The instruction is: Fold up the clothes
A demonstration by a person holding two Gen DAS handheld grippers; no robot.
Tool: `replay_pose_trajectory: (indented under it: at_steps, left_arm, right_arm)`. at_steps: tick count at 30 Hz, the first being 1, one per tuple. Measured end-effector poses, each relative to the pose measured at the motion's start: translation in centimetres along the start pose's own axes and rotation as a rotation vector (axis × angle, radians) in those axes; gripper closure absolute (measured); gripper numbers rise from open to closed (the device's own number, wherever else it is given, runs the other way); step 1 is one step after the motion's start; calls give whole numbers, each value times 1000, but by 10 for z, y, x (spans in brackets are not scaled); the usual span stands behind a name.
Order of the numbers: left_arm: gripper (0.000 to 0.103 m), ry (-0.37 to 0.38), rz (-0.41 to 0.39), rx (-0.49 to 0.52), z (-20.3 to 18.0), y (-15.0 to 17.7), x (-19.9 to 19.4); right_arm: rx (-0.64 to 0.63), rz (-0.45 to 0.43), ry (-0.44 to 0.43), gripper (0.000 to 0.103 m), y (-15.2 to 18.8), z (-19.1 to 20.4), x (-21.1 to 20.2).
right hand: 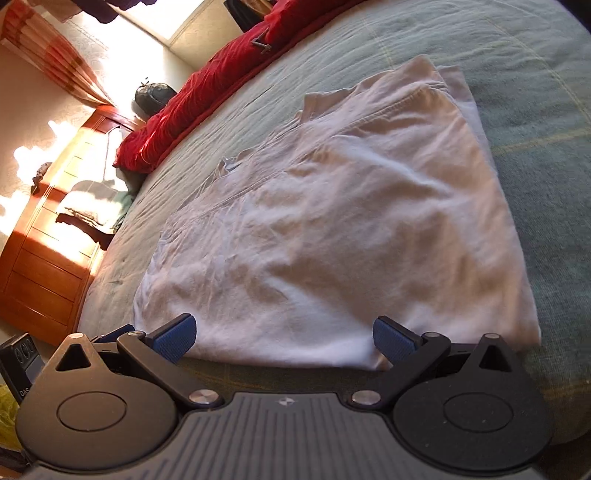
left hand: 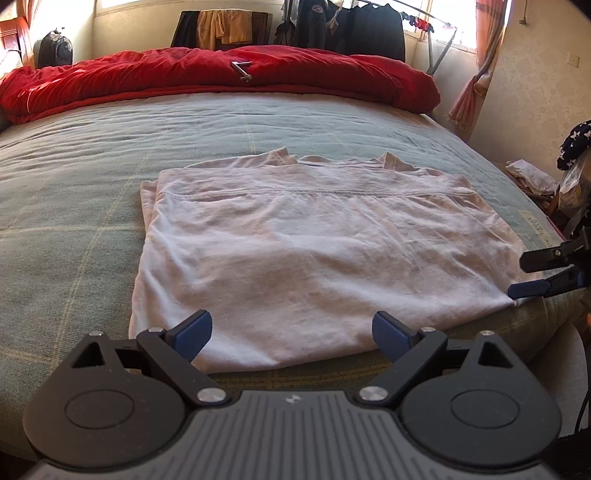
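Left wrist view: the left gripper (left hand: 291, 334) is seen with its two blue-padded fingers spread wide apart, and nothing is held between them. It is positioned at the near edge of the white T-shirt (left hand: 314, 254), which is laid flat on the grey-green bedsheet (left hand: 74, 229). The garment is already folded over once, so that a stitched hem runs across its far part, and two sleeve corners project beyond that hem. The right gripper (left hand: 532, 275) is visible at the right border of this view, just at the near right corner of the shirt; its fingers are seen apart there as well.

In the right wrist view, the right gripper (right hand: 284, 334) is shown with its blue pads (right hand: 393, 338) spread, and no cloth is clamped. The T-shirt (right hand: 351, 229) occupies the centre of the view, and its near edge is located just ahead of the fingertips. Whether the pads touch the fabric cannot be told.

A red quilt (left hand: 221, 77) is bunched along the far side of the bed. Dark clothes are hung on a rack (left hand: 351, 29) behind it. A wooden dresser (right hand: 48, 236) is seen beside the bed.
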State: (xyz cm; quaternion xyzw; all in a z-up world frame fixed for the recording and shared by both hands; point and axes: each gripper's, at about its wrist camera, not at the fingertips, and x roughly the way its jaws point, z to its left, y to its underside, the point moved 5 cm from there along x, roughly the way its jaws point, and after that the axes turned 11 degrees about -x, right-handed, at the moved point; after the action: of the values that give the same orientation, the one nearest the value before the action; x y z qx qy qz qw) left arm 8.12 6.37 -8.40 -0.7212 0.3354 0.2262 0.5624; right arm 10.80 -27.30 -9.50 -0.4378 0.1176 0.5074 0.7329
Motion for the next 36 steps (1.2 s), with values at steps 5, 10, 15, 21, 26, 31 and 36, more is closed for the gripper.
replay_pose_trajectory:
  at_steps: [5,10,15,21,26,31,36]
  left_arm:
    - [9,-4,-5,1,0,-1,-1]
    - [9,26,-12,24,-11,-2,-3]
    - [9,18,-1,25,-11,2,-4]
    - [9,2,-3,9,-5,0,-2]
    - [9,28,-6,21,-12,0,1]
    - [9,20,9,32,-12,3,2]
    - [9,-2,-1,13,-6,-3,3]
  right_arm:
    - [70,-57,-28,0,-5,-5,-16]
    - [46,-4,-159,0,-15,25,15]
    - [-3,112,-169,0,-3,45,45]
    - [1,43,-86,0,-3,24,4]
    - [52,-62,88,0,-16,-17,-25]
    - [47,-65,186,0,-7,-33,-31]
    - [-70,-112,257,0,-29,-16,-33]
